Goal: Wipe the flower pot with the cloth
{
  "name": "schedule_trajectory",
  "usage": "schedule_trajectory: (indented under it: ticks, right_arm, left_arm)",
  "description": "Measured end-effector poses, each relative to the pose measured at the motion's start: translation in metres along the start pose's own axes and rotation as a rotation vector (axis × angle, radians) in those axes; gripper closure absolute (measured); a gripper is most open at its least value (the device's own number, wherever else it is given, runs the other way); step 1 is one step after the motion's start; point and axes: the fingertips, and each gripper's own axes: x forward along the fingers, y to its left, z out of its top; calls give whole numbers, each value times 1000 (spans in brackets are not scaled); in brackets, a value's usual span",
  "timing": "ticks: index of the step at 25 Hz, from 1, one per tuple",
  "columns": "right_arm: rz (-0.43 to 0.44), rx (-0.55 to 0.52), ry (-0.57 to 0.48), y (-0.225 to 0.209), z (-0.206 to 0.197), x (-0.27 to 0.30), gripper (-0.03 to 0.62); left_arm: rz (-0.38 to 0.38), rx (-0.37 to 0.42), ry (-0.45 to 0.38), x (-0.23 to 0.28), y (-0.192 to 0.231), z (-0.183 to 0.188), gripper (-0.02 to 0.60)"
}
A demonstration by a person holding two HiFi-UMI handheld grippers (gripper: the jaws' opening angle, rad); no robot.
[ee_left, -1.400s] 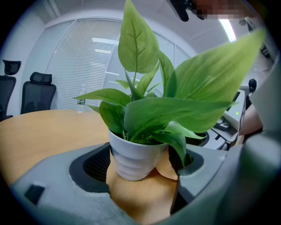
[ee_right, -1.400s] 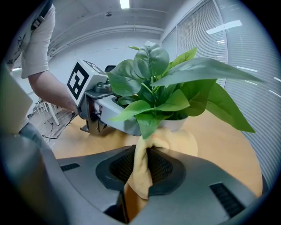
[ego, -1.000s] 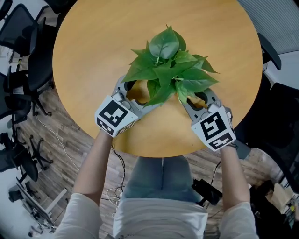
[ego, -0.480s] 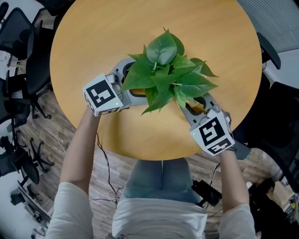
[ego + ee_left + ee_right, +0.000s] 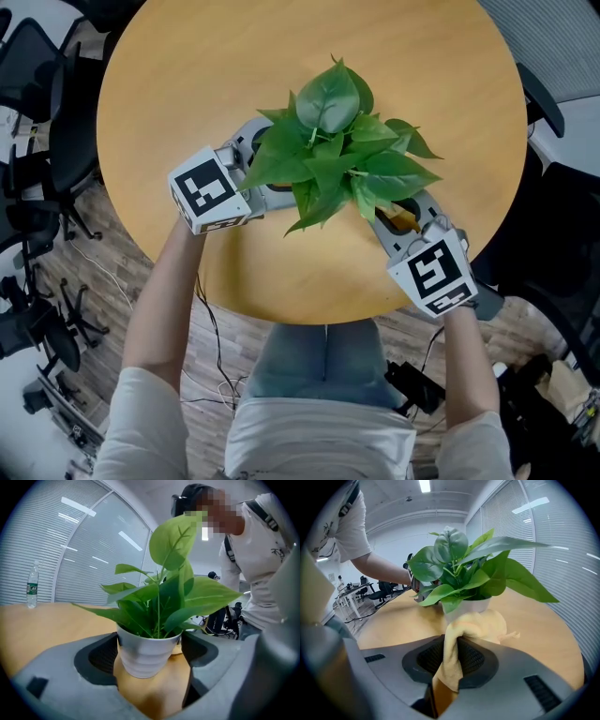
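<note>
A leafy green plant [image 5: 337, 155] stands in a white ribbed flower pot [image 5: 147, 656] on the round wooden table [image 5: 281, 56]. My left gripper [image 5: 265, 169] reaches in from the plant's left. Its jaws have just been closing, and the pot sits between them with its rim against both pads [image 5: 101, 656]. My right gripper [image 5: 396, 208] comes in from the near right, shut on a yellow cloth [image 5: 476, 623]. The bunched cloth rests against the pot's wall [image 5: 476, 605]. In the head view the leaves hide the pot and both grippers' fingertips.
A clear water bottle [image 5: 32, 585] stands far off on the table. Black office chairs [image 5: 37, 56] and floor cables [image 5: 103, 272] lie left of the table, and another dark chair [image 5: 544, 103] is at the right. The table's near edge [image 5: 319, 314] is close behind both grippers.
My left gripper has swung from the plant's near-left round to its left side. The plant has shifted slightly away from me. My right gripper has stayed where it was with the cloth.
</note>
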Motion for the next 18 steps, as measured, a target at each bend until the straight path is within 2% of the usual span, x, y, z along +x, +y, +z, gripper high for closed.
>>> schedule_trajectory:
  ticks: [6,13,18]
  right_arm:
    - [-93,13,14,-37,1,-9,523]
    - [-100,-81,31,-38,16,-1,522]
    - [-93,-88,41,-34,14,1,522]
  left_arm:
    - [18,2,1,0,-1,0,147]
    - [59,-12,11,3,-2,0,150]
    - [106,-15,18,3,-1,-2,152]
